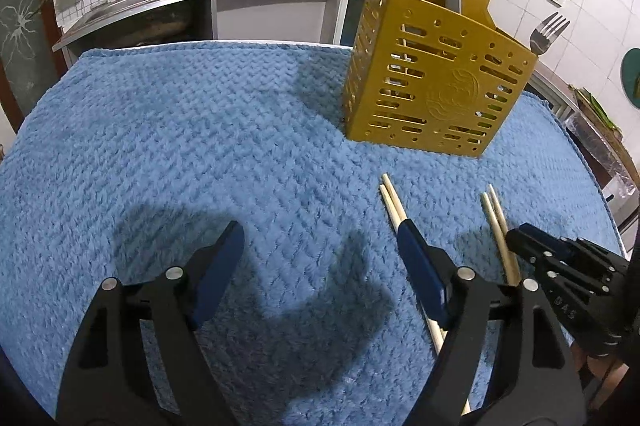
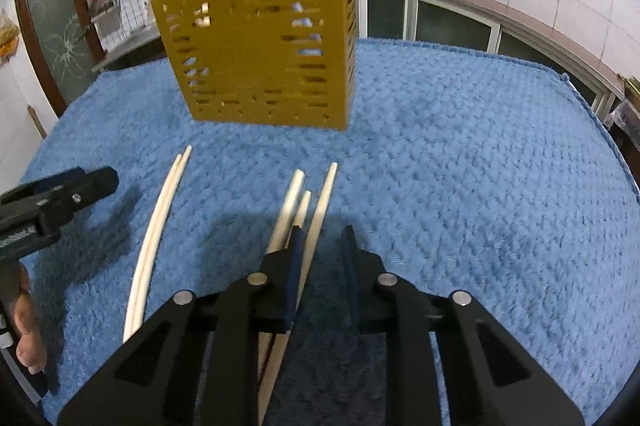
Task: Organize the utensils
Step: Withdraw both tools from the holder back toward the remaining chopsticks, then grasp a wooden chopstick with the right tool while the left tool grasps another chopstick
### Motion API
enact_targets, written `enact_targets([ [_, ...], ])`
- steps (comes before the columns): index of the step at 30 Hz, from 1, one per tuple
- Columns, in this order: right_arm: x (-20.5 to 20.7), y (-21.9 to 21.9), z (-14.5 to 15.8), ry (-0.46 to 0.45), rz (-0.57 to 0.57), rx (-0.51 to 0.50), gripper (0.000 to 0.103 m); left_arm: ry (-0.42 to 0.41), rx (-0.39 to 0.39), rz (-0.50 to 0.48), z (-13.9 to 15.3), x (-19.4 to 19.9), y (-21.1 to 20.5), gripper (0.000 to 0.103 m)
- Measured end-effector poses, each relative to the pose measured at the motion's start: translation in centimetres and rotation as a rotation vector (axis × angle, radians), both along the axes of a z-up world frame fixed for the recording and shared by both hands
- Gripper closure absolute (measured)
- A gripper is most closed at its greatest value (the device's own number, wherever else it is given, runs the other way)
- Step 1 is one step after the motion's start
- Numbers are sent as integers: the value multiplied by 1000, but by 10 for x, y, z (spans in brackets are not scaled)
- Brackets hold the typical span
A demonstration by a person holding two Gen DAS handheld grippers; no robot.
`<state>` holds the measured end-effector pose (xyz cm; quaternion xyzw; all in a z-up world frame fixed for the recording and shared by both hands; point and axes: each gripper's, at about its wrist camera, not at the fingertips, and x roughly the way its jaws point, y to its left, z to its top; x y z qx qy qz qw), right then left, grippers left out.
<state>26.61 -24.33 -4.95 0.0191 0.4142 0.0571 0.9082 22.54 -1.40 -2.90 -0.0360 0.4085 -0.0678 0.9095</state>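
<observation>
On the left, the left gripper (image 1: 320, 254) hung low over the blue towel (image 1: 200, 130), its jaws spread wide with nothing between them but bare cloth; its right-hand finger lay over the left pair of chopsticks (image 1: 390, 196), which ran lengthwise away from the person toward the yellow utensil holder (image 1: 436, 86). So that pair sat at the edge of the left jaws rather than inside them. Further right lay a second bundle of chopsticks (image 2: 306, 202), three tips showing in the right wrist view, also pointing roughly at the holder. The right gripper (image 2: 322, 238) was directly over this bundle, jaws narrowed to a small gap; one stick seemed to run into that gap while the others passed under or outside the left finger, and whether the pads already pressed on it could not be told. The holder stood upright beyond both bundles, ahead of and between the two hands, already carrying some chopsticks and a fork (image 1: 548, 32). By my reading the right hand was the nearer to a grasp, needing only to close across the sticks' long axis.
</observation>
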Motion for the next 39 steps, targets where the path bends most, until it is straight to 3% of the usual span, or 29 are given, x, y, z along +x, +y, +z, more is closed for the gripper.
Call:
enact_targets([
  [3, 4, 10, -3, 16, 3, -37, 85, 6, 0, -3, 0, 0, 0, 27],
  [5, 3, 12, -2, 16, 9, -38, 93, 12, -1, -7, 0, 0, -1, 30],
  [9, -1, 6, 2, 16, 16, -33, 97, 42, -10, -28, -2, 2, -6, 47],
  [15, -3, -20, 3, 17, -24, -46, 97, 81, -37, -51, -7, 4, -15, 61],
  [20, -4, -38, 0, 25, -46, -26, 97, 108, -5, -82, -11, 8, -33, 80],
  [26, -4, -41, -1, 23, -39, -11, 97, 125, 25, -90, -16, 13, -43, 89],
  [39, -2, -49, -3, 33, -40, 39, 97, 163, -2, -72, -12, 32, -50, 89],
])
